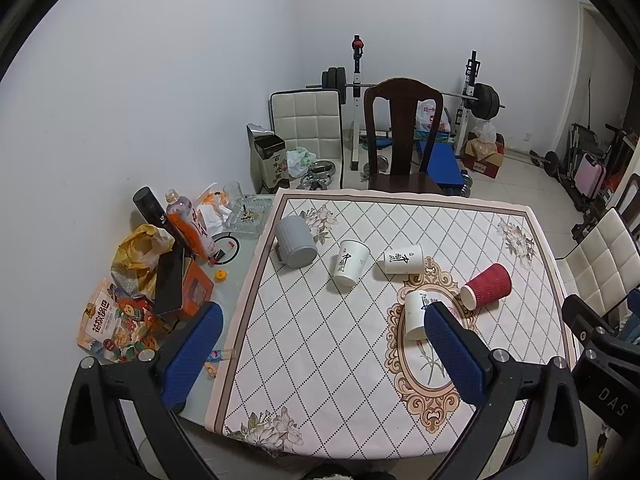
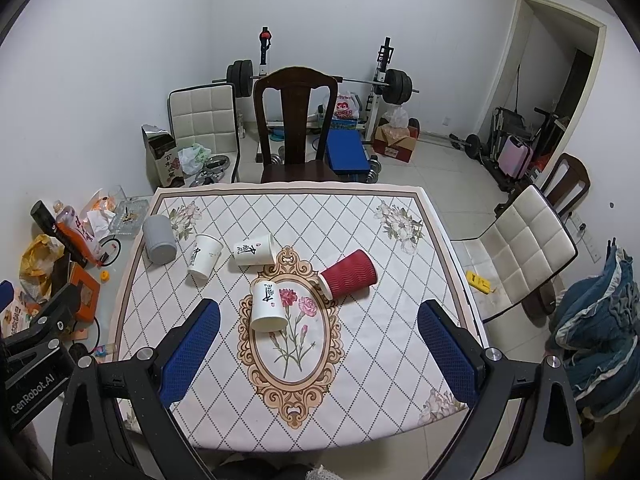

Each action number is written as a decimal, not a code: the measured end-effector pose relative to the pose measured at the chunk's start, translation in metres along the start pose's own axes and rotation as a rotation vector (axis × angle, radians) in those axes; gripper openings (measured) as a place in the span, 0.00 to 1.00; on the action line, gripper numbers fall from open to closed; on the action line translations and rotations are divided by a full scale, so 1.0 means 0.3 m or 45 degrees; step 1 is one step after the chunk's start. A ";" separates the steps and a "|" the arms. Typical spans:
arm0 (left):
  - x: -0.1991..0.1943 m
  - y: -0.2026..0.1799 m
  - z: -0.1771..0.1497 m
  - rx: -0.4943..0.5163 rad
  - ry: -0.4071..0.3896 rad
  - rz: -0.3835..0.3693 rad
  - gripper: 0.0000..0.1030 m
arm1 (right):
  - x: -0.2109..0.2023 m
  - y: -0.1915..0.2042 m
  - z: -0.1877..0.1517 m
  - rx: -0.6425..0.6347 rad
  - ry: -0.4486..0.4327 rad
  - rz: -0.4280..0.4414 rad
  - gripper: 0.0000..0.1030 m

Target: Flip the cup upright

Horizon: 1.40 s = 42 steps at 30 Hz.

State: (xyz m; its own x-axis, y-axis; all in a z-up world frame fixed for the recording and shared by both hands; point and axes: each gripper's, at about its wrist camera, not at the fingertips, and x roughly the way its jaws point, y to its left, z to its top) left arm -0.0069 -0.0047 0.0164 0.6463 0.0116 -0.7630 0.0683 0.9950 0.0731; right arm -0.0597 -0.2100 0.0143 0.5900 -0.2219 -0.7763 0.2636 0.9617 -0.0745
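Note:
Several cups lie on the patterned tablecloth (image 2: 360, 360). A grey ribbed cup (image 1: 295, 242) (image 2: 159, 239) rests upside down at the back left. Three white paper cups with black writing lie on their sides: one (image 1: 350, 262) (image 2: 205, 256), one (image 1: 403, 259) (image 2: 254, 250), and the nearest (image 1: 414, 314) (image 2: 267, 306). A red ribbed paper cup (image 1: 487, 285) (image 2: 349, 274) lies on its side to the right. My left gripper (image 1: 320, 356) is open and empty above the front of the table. My right gripper (image 2: 320, 352) is open and empty, hovering just short of the nearest white cup.
Snack bags, a bottle (image 1: 188, 222), an orange box (image 1: 192, 290) and a glass ashtray (image 1: 248, 216) crowd the bare table strip at left. A dark wooden chair (image 2: 296, 120) stands behind the table, a white padded chair (image 2: 520, 248) to the right. Gym gear sits at the back wall.

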 end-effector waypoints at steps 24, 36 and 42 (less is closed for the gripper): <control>-0.017 -0.004 -0.010 -0.007 -0.005 -0.013 1.00 | -0.010 0.003 -0.002 0.003 -0.006 0.006 0.97; -0.020 -0.007 -0.014 -0.010 -0.002 -0.017 1.00 | -0.020 0.008 -0.002 0.001 -0.006 0.009 0.97; -0.024 -0.009 -0.016 -0.010 -0.004 -0.019 1.00 | -0.025 0.012 -0.001 0.000 -0.006 0.012 0.97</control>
State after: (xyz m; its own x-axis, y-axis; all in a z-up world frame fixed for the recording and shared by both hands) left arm -0.0155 -0.0071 0.0186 0.6477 -0.0033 -0.7619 0.0716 0.9958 0.0566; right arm -0.0634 -0.2049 0.0196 0.5963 -0.2133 -0.7739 0.2576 0.9639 -0.0672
